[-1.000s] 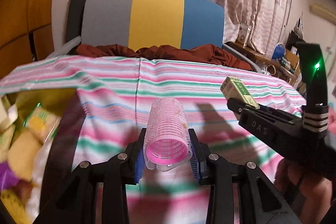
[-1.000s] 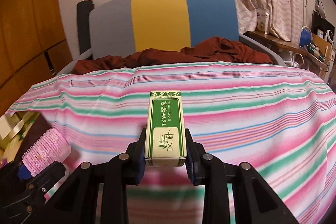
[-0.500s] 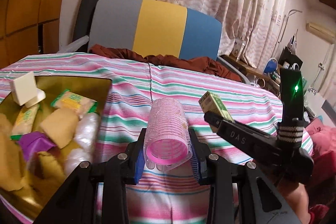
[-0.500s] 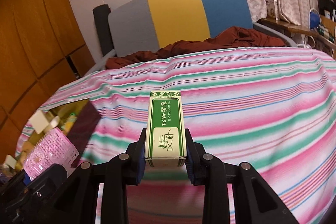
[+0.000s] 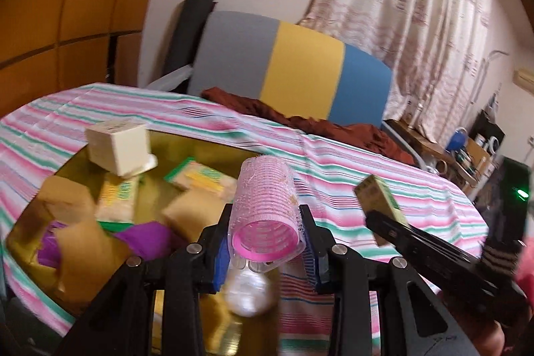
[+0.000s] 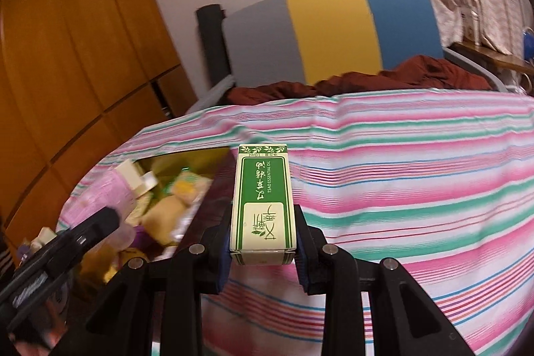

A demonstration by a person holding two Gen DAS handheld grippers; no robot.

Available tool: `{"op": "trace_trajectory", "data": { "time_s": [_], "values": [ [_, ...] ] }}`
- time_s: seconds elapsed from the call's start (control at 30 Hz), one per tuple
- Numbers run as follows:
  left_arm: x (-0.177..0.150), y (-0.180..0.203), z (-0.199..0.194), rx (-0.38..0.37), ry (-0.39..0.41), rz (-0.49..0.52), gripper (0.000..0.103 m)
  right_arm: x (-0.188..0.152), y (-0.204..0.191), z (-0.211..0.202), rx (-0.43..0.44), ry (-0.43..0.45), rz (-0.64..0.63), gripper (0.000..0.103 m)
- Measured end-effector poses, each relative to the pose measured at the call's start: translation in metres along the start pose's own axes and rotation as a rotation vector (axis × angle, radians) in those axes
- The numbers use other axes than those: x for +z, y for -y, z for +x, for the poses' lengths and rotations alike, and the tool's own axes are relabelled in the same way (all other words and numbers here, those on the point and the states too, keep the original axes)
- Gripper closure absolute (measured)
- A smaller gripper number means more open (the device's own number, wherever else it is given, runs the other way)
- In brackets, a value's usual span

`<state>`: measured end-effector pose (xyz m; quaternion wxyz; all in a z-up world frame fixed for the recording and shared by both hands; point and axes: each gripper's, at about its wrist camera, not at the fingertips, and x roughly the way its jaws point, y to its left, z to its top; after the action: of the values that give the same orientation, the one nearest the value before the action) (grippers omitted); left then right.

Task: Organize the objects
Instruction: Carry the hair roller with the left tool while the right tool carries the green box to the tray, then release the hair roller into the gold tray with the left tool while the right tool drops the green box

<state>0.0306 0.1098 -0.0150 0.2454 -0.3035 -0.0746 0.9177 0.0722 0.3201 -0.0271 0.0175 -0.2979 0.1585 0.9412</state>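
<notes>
The left gripper (image 5: 265,242) is clamped on a pink hair roller (image 5: 265,212), holding it in the air over the near right corner of a gold tray (image 5: 200,144) crowded with small packets and boxes. The right gripper (image 6: 263,242) is closed on a green-and-cream box (image 6: 263,202) — held above the striped cloth (image 6: 417,175), just right of the tray's right edge.

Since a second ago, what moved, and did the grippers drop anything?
Both grippers swung toward the gold box of small packets, which now fills the left wrist view. Nothing was dropped: the left gripper still clamps the pink hair roller, and the right gripper still clamps the green essential-oil box. The striped cloth and headboard look unchanged.
</notes>
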Motion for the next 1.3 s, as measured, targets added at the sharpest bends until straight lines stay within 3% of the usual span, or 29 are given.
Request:
{"op": "trace_trajectory", "data": {
  "time_s": [0.2, 0.5, 0.57, 0.7, 0.93, 1.17, 1.3],
  "values": [
    [0.013, -0.043, 0.013, 0.067, -0.032, -0.067, 0.067, 0.001, -0.031, 0.004, 0.057, -0.013, -0.045, 0.073],
    [0.022, -0.078, 0.046, 0.135, -0.115, -0.079, 0.063, -0.008, -0.065, 0.013, 0.117, -0.054, -0.106, 0.073],
    [0.022, -0.082, 0.046, 0.144, -0.113, -0.090, 0.045, -0.009, -0.067, 0.015, 0.122, -0.066, -0.110, 0.073],
    [0.022, -0.082, 0.037, 0.139, -0.102, -0.079, 0.035, -0.013, -0.071, 0.019, 0.130, -0.089, -0.115, 0.073],
    [0.017, -0.080, 0.006, 0.120, -0.077, -0.070, 0.003, -0.018, -0.081, 0.025, 0.147, -0.126, -0.137, 0.073],
    [0.008, -0.080, -0.026, 0.207, -0.071, 0.014, 0.000, -0.009, -0.103, 0.047, 0.186, -0.202, -0.174, 0.073],
    [0.002, -0.090, -0.035, 0.248, -0.109, -0.010, 0.000, 0.000, -0.122, 0.067, 0.222, -0.236, -0.199, 0.073]
  ]
}}
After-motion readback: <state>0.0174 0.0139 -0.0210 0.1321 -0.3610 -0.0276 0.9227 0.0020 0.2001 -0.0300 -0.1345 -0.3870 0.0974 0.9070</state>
